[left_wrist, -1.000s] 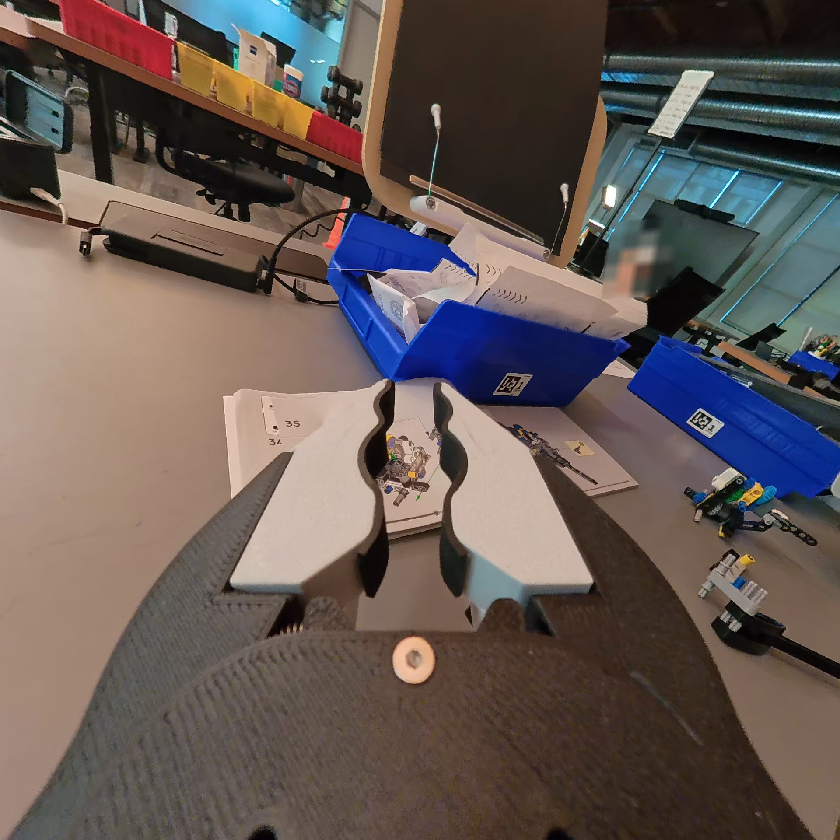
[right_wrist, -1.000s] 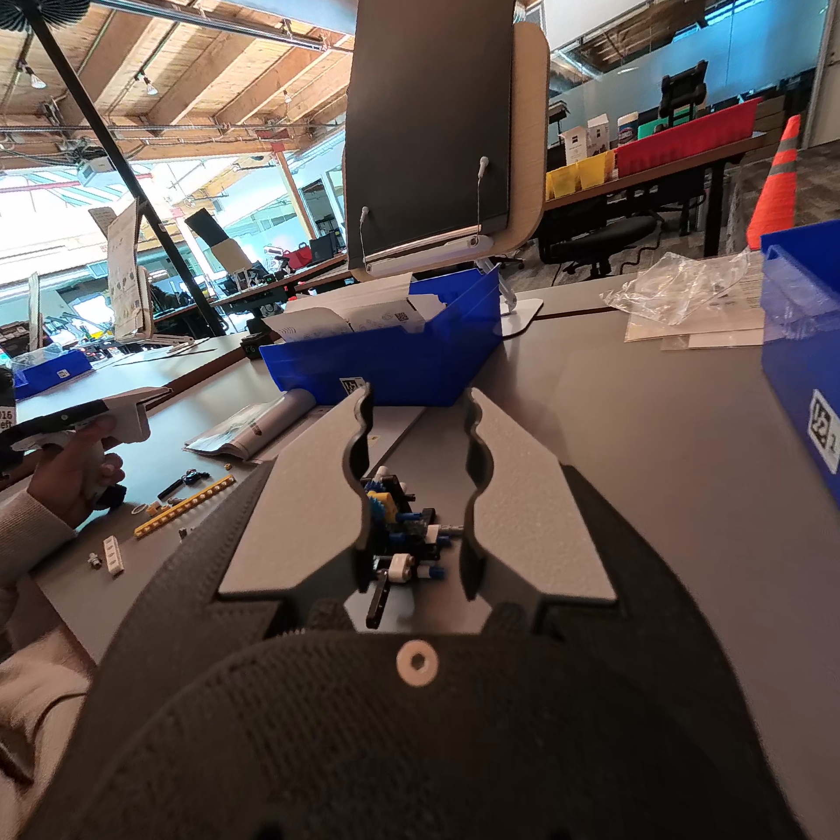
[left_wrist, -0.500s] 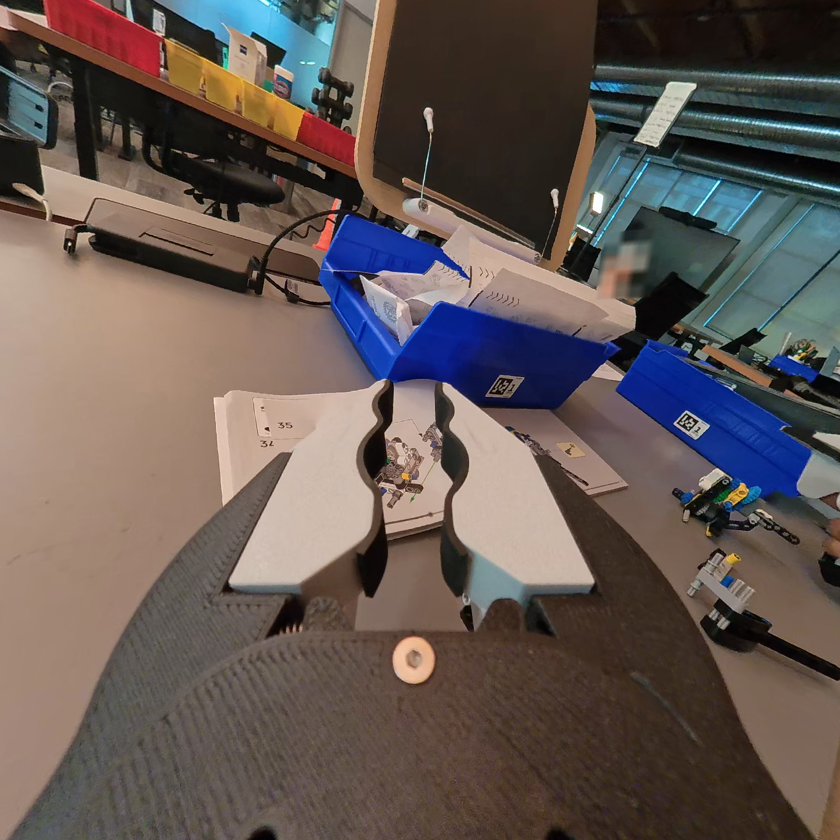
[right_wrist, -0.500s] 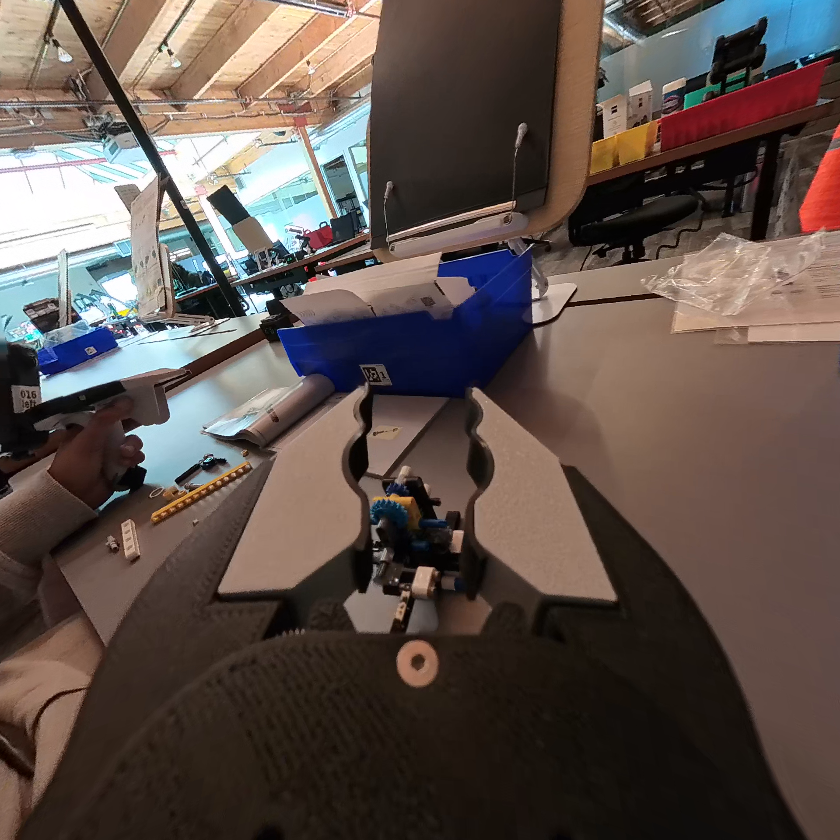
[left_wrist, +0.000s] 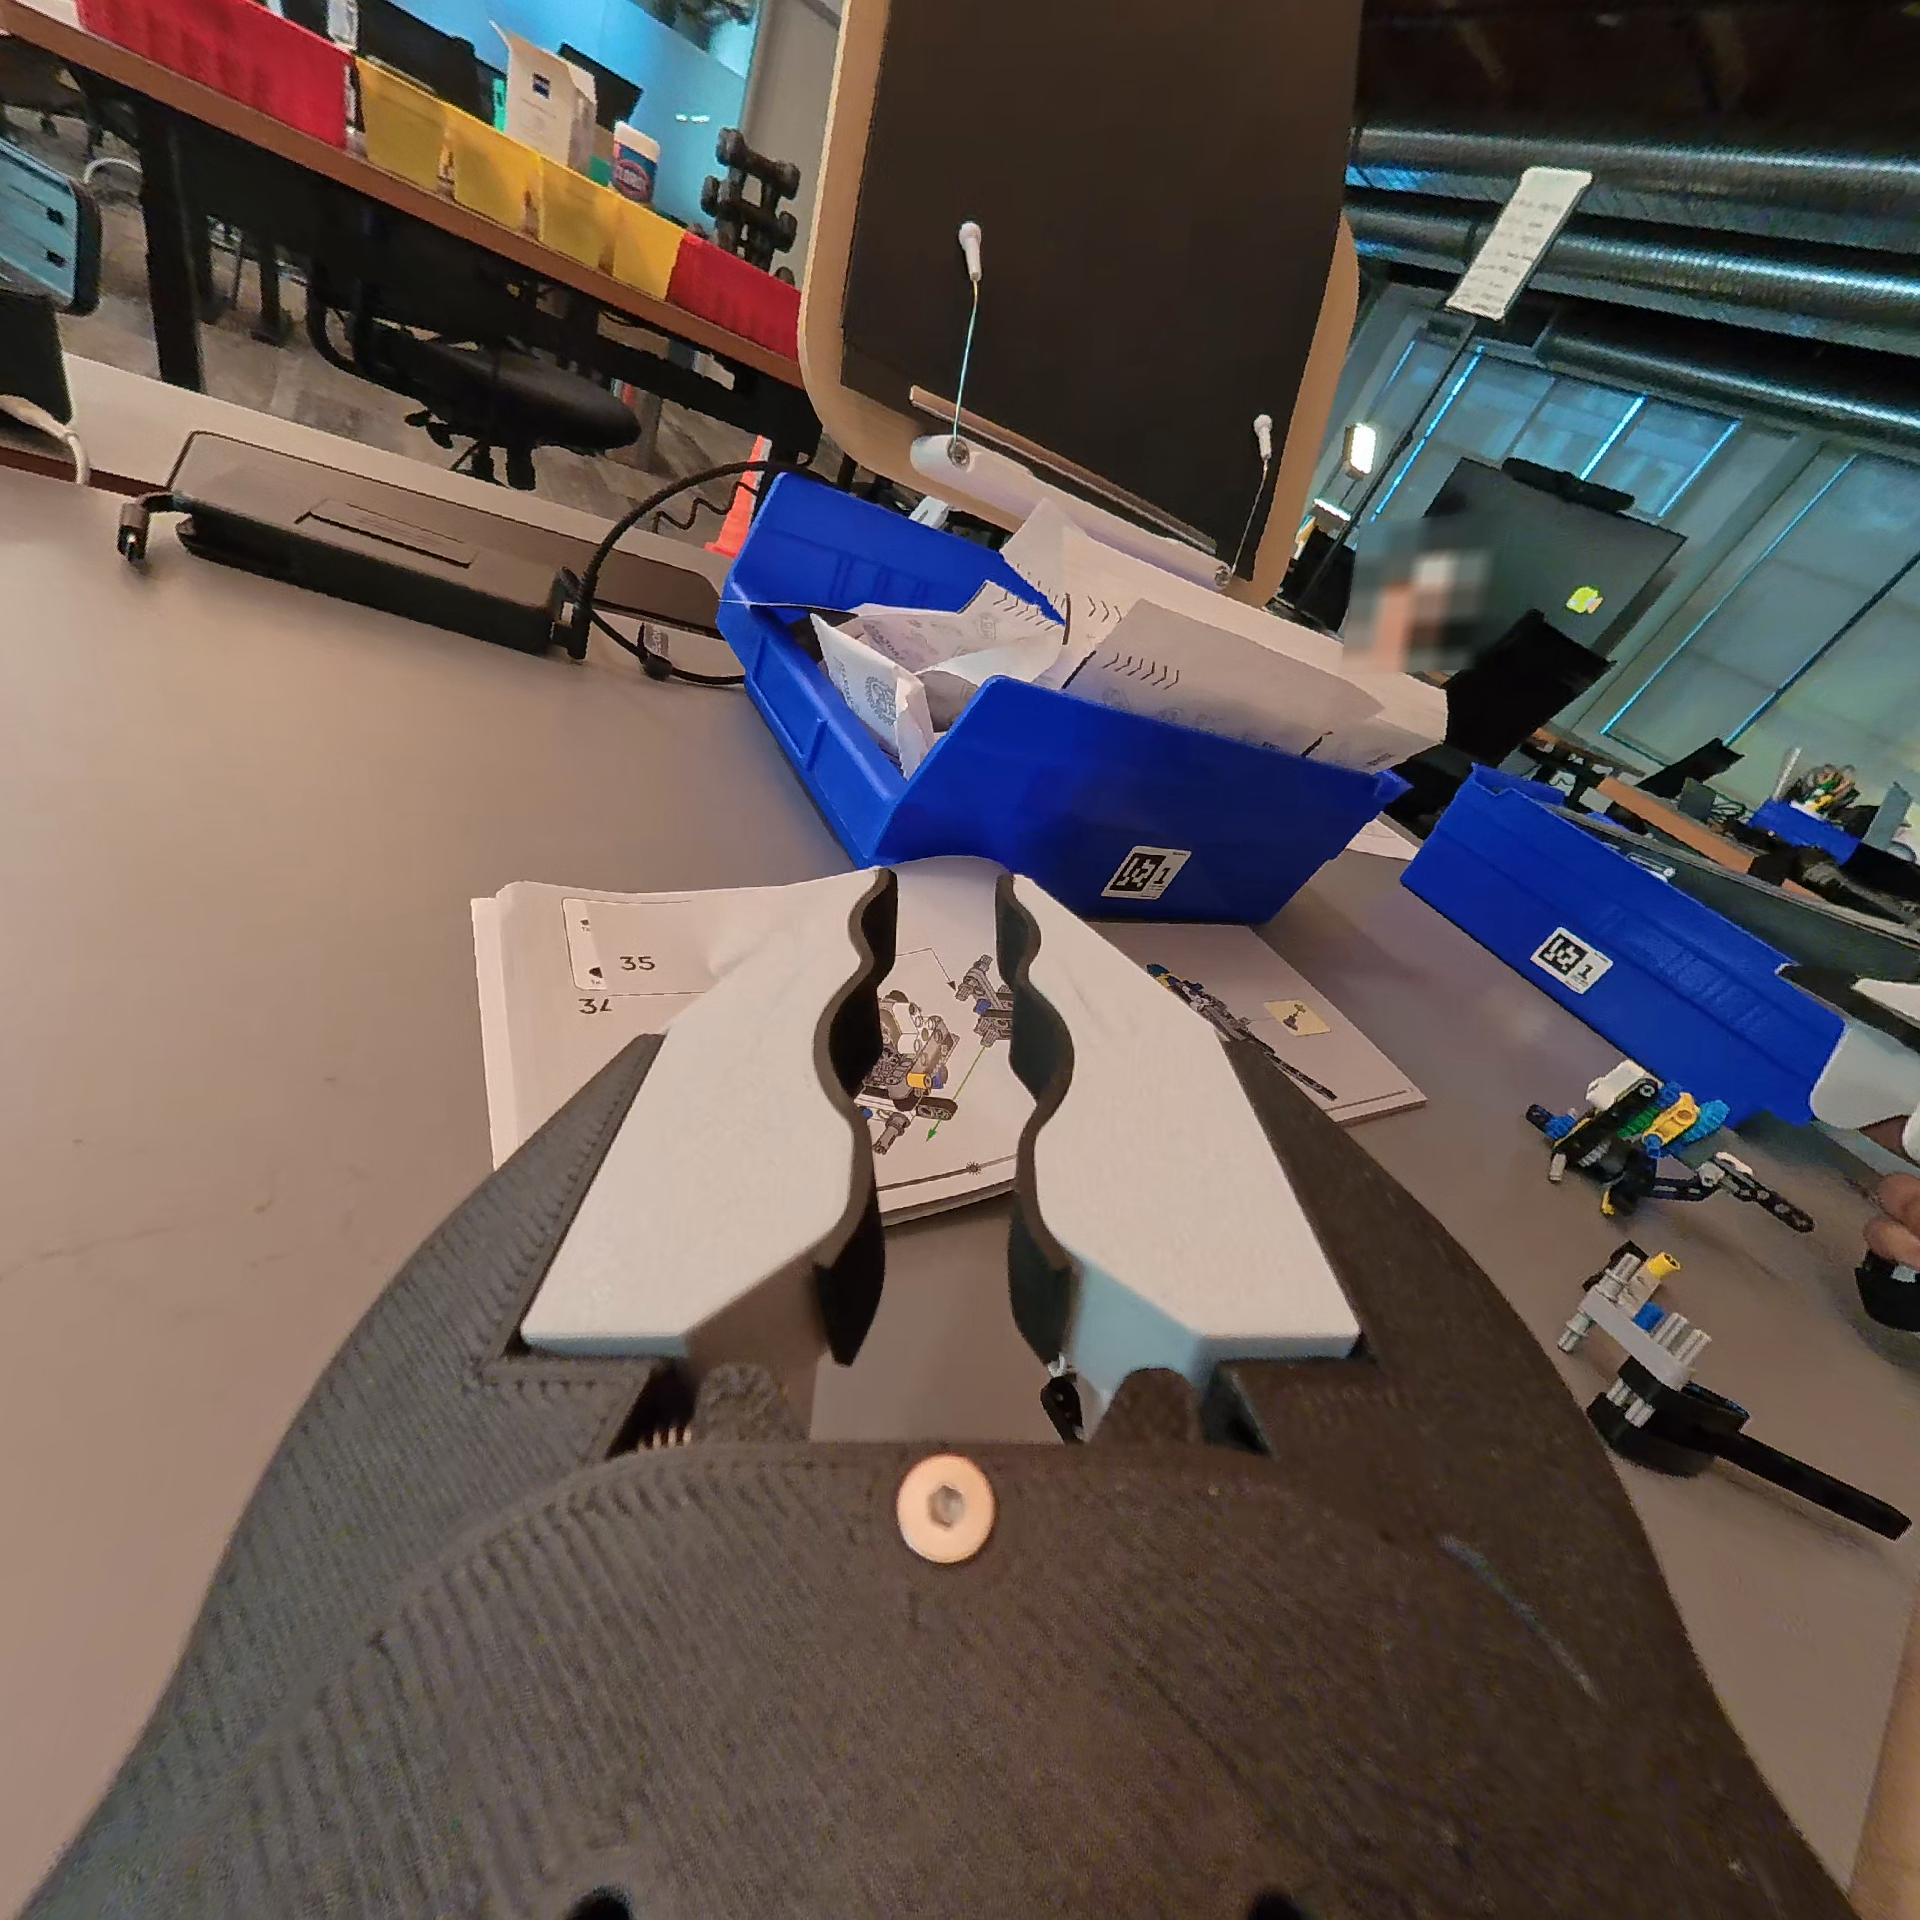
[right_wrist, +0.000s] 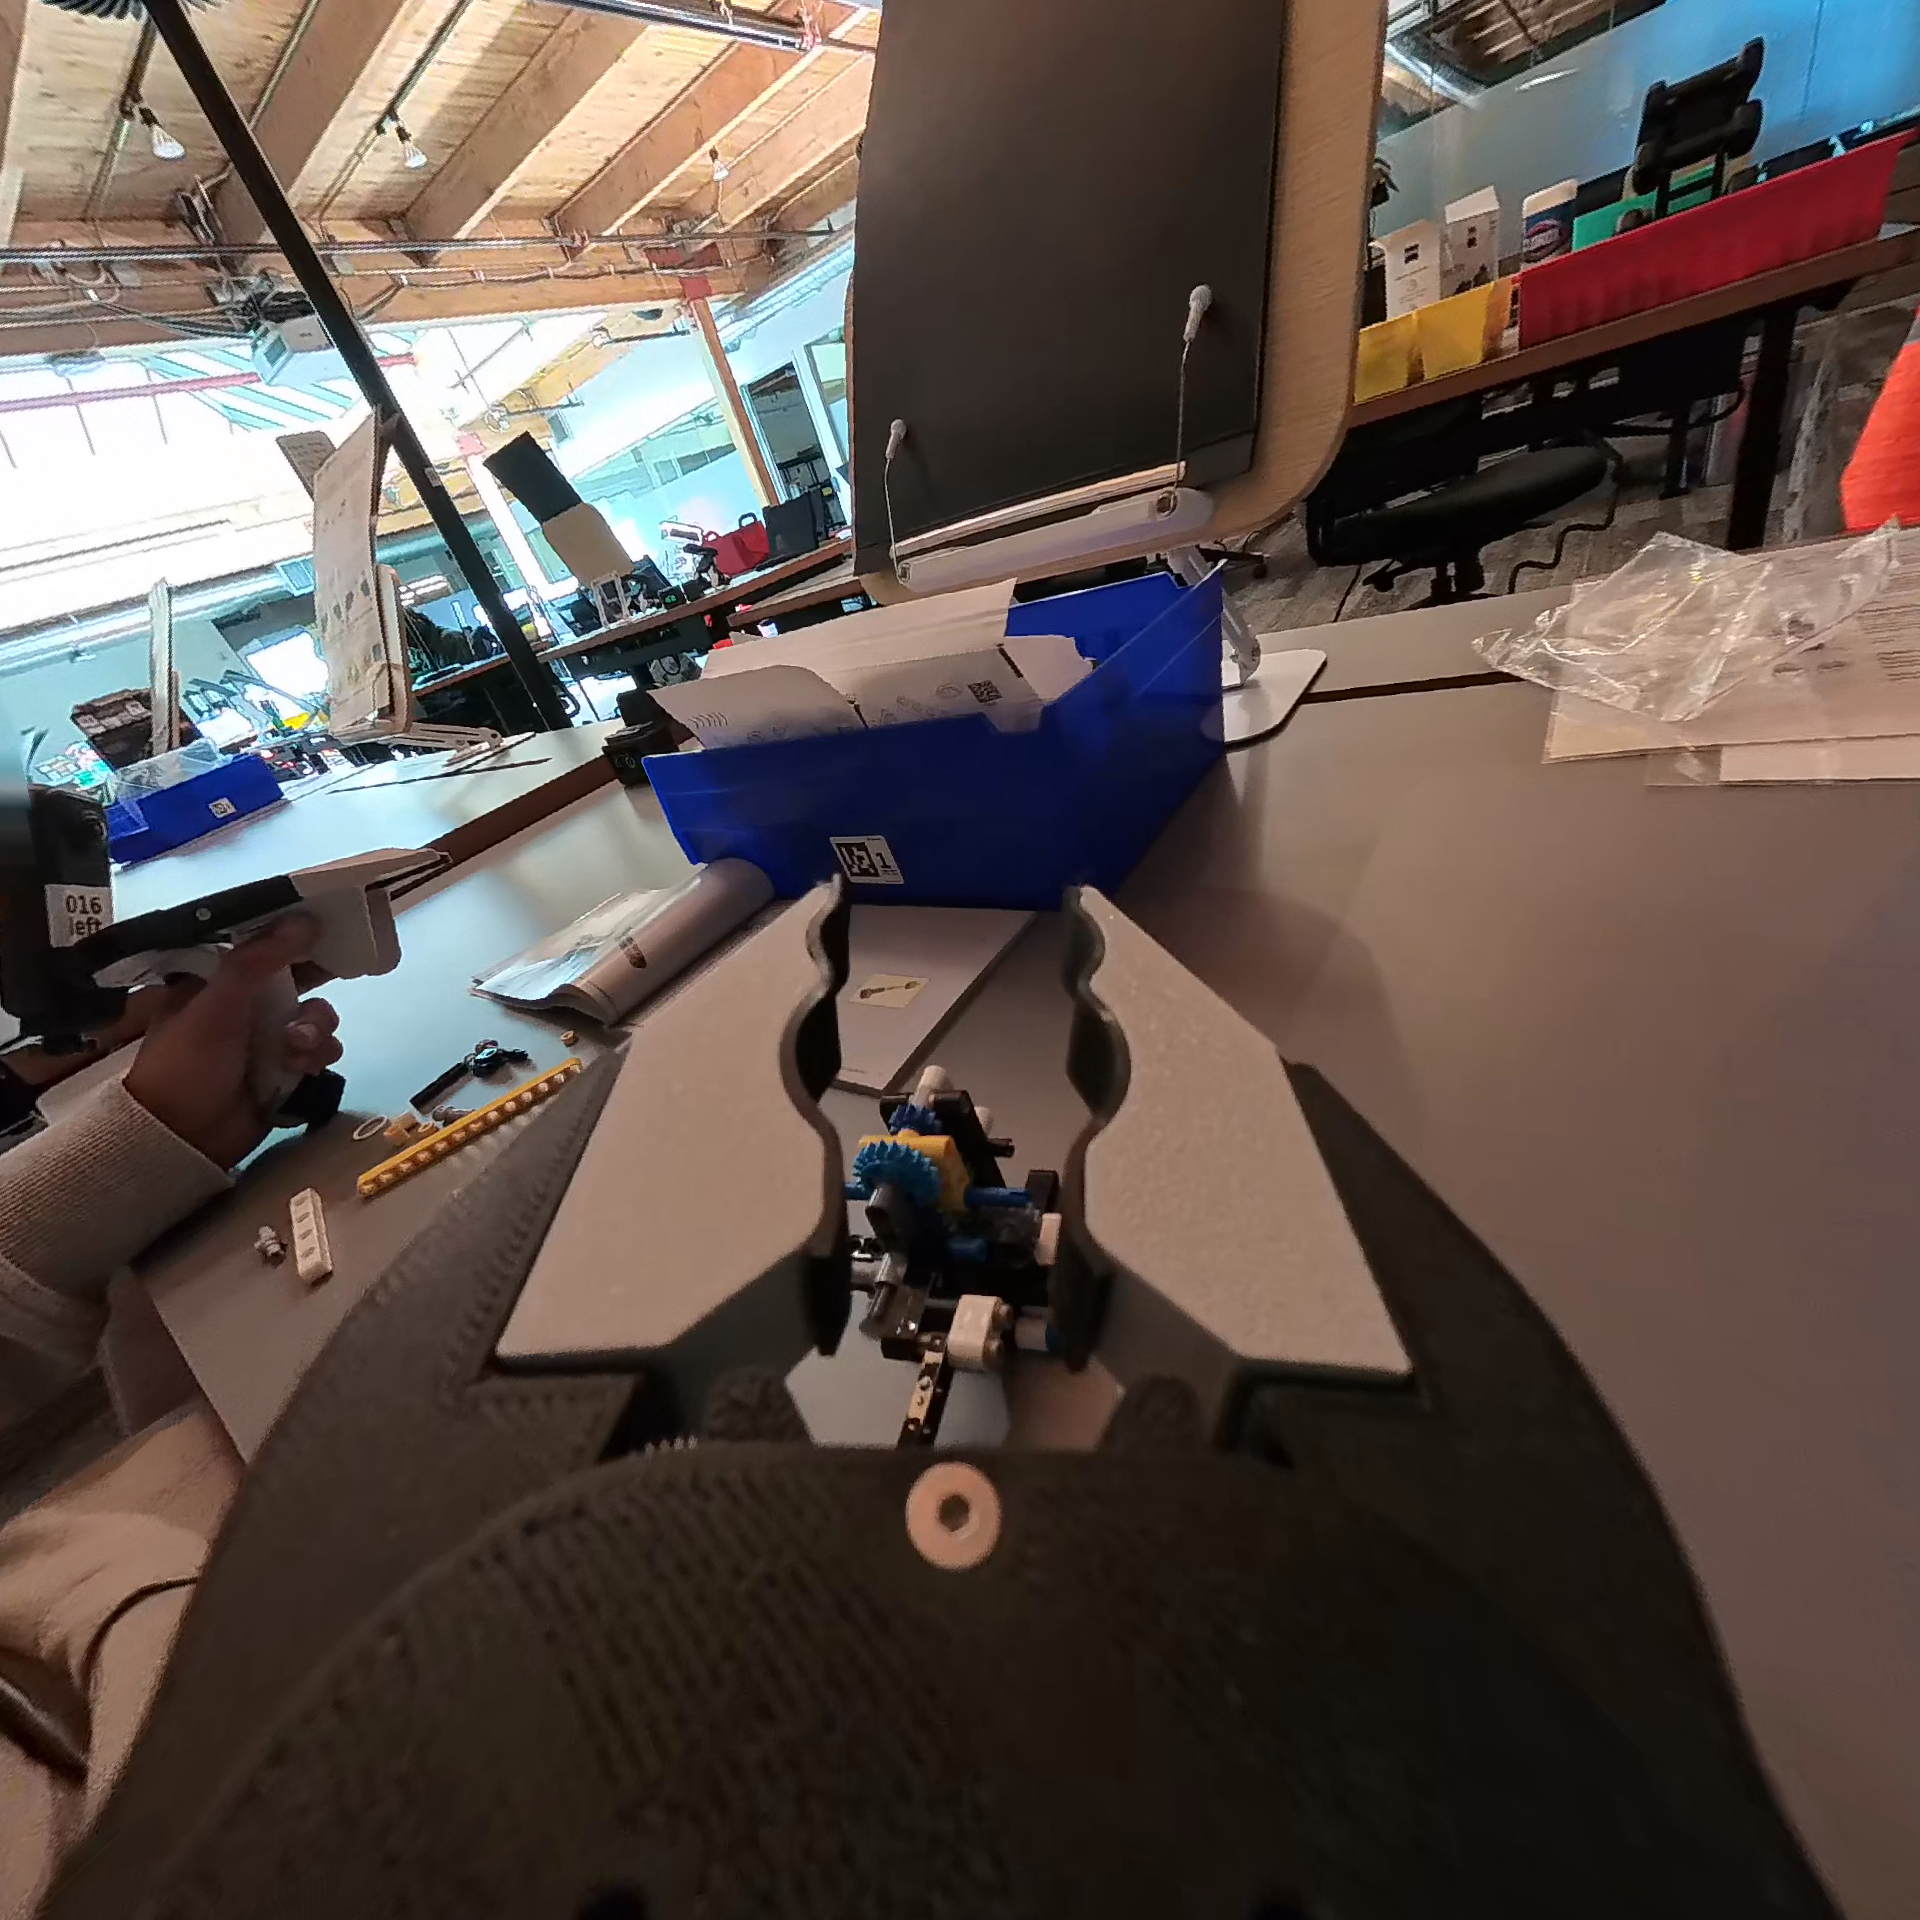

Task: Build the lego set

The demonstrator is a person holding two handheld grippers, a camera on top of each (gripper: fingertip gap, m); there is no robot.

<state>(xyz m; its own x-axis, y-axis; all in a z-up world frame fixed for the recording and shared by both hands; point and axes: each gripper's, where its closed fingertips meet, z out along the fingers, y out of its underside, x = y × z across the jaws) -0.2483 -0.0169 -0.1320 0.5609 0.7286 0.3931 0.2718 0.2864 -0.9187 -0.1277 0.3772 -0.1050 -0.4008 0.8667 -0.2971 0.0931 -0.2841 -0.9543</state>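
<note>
Grey and wide, the desk [left_wrist: 260, 831] sits in an open workshop with timber beams overhead and a blue bin [left_wrist: 1091, 800] of paper bags at its far side. Before the bin lies the open instruction booklet [left_wrist: 540, 997], and the left tool [left_wrist: 940, 1049] hangs over its page with a narrow gap between its jaws and nothing in them.

To the right, the right tool [right_wrist: 940, 1132] has its jaws set around the partly built lego assembly [right_wrist: 935, 1195], a black frame with a blue gear and a yellow block. The assembly rests on the desk between the inner faces; the right face seems to touch it, but whether the grip is closed cannot be told.

A smaller grey sub-assembly [left_wrist: 1631, 1320] lies near the right edge in the left wrist view. A yellow beam [right_wrist: 468, 1127] and small loose pieces lie to the left in the right wrist view.

The step looks like securing the assembly. It would go best with the jaws closing squarely on the solid black frame rather than on the gear or protruding pins, and slowly, so nothing pops loose.
</note>
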